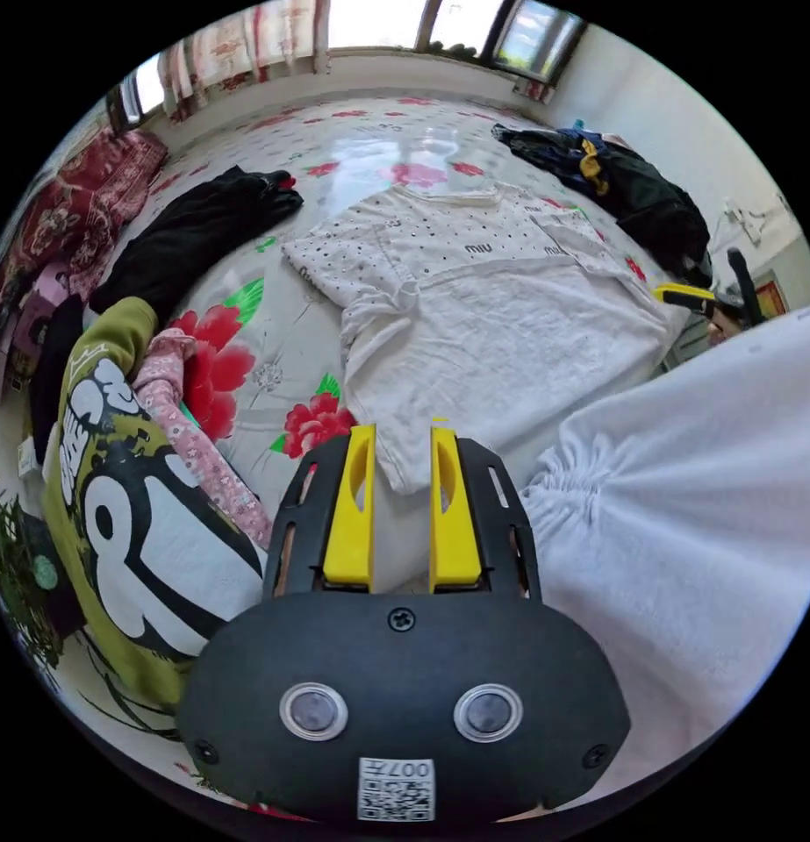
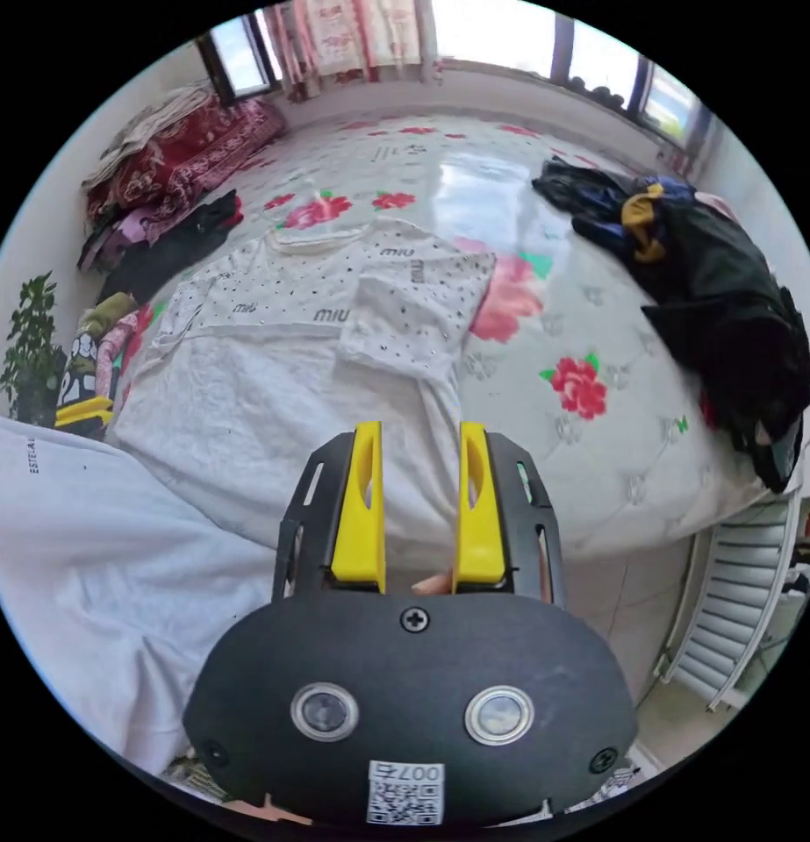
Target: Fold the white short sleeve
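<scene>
On the bed (image 2: 598, 456), white short sleeve (image 2: 334, 351) lies half-folded; both tongs (image 1: 403, 491) (image 2: 419, 500) gape empty.

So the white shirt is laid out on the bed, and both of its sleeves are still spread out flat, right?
Not quite. The white shirt does lie on the bed, but one sleeve is already folded in over the chest; the right gripper view shows it.
</scene>
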Motion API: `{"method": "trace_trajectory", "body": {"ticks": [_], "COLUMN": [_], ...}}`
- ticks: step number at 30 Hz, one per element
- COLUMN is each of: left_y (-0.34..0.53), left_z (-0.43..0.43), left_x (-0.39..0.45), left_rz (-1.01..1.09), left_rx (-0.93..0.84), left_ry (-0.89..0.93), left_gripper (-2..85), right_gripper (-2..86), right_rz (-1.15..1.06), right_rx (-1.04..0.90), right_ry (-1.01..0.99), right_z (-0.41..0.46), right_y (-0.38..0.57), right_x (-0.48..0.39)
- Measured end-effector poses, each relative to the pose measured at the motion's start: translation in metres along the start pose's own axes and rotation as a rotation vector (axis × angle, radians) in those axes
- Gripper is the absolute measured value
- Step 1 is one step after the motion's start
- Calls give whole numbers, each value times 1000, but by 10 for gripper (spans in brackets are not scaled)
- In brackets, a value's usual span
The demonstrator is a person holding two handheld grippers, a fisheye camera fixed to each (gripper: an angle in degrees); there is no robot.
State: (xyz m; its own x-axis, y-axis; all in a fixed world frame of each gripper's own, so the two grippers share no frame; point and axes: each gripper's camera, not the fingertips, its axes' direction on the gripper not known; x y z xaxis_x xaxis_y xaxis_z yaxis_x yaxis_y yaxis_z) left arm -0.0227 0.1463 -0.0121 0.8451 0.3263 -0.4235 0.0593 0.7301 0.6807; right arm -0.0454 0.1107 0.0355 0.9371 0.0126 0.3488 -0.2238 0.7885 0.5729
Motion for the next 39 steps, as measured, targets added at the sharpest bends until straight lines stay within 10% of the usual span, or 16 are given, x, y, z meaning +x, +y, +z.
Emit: {"method": "trace_trajectory", "body": {"ticks": [14, 24, 32, 39], "left_y": [-19, -111, -285, -212], "left_z": [30, -105, -65, -17], "left_x": [63, -83, -270, -334], "left_rz": [445, 427, -132, -549], "left_rx": [-166, 34, 165, 226], "left_ry": [-54, 275, 137, 224], "left_gripper": [-7, -8, 52, 65], "right_gripper": [11, 5, 58, 96], "right_rz": [-172, -27, 115, 395], "right_rx": [-259, 19, 251, 227], "right_ry": [-57, -614, -576, -463], "right_z": [11, -100, -78, 2], "right_y": [2, -73, -207, -152], "right_x": [16, 110, 139, 164]}}
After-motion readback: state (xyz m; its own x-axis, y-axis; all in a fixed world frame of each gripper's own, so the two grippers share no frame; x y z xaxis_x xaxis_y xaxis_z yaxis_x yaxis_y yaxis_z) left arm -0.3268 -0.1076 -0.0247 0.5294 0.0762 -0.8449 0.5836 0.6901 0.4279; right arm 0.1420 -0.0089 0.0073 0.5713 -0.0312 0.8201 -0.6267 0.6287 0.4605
